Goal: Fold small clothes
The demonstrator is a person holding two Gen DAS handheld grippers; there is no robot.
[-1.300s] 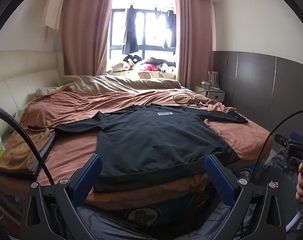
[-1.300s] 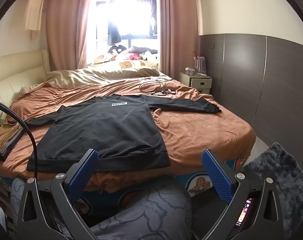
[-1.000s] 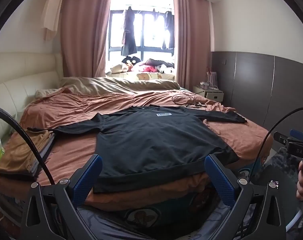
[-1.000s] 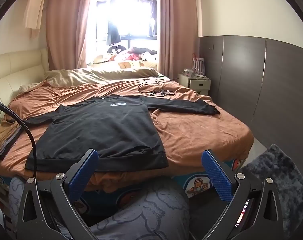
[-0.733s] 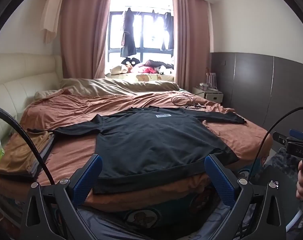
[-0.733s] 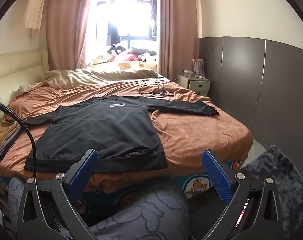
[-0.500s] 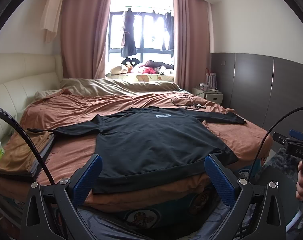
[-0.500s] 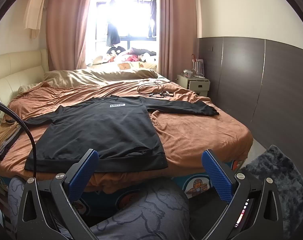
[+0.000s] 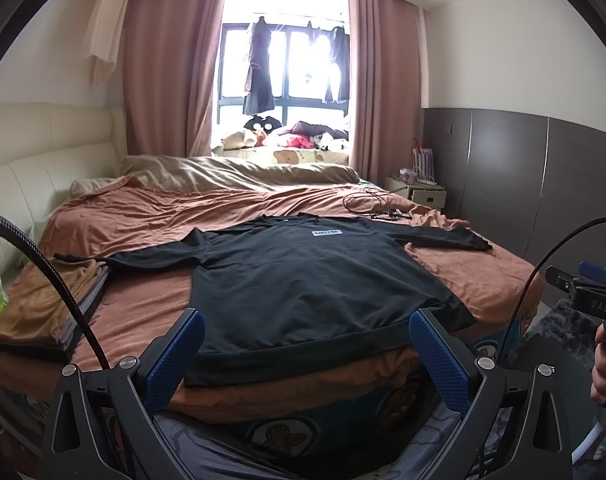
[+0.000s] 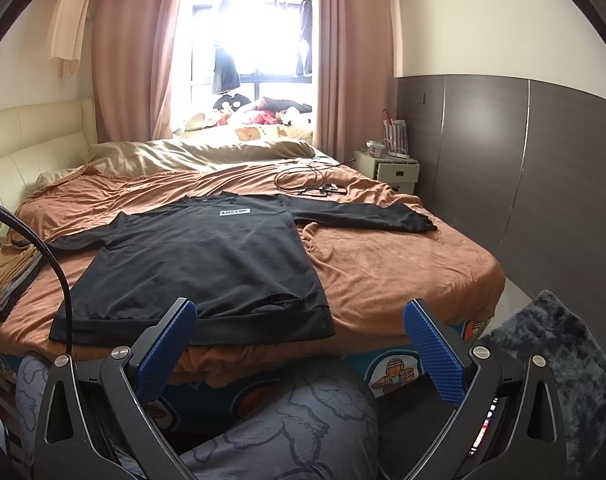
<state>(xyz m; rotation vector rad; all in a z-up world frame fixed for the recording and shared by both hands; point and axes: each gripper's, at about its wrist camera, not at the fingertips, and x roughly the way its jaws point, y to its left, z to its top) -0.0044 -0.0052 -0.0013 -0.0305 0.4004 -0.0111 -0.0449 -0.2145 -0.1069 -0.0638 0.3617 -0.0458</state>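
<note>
On the near half of the bed, over a rumpled rust-brown velvety cover, a black long-sleeved sweatshirt lies flat and unfolded — body squared, both sleeves stretched straight out to the sides, a broad ribbed hem band running along the bed's near edge, and a small white label just below the neckline. The cloth looks matte and soft, with faint creases near the hem. The left gripper hangs short of the bed edge, its jaws spread wide and released, holding nothing; their inner faces are blue, with a fine knurled grid. The right gripper is likewise wide apart and empty, clear of the sweatshirt. The left wrist view alone shows a stack of folded tan and grey clothes at the bed's left edge in full, and a hand gripping the other tool's black handle at the far right. The right wrist view alone shows a shaggy dark grey rug on the floor, the person's printed grey trouser leg below the jaws, and more of the dark panelled wall. Both views show a loose coil of black cable lying beyond the right sleeve, and pink curtains framing a bright window.
</note>
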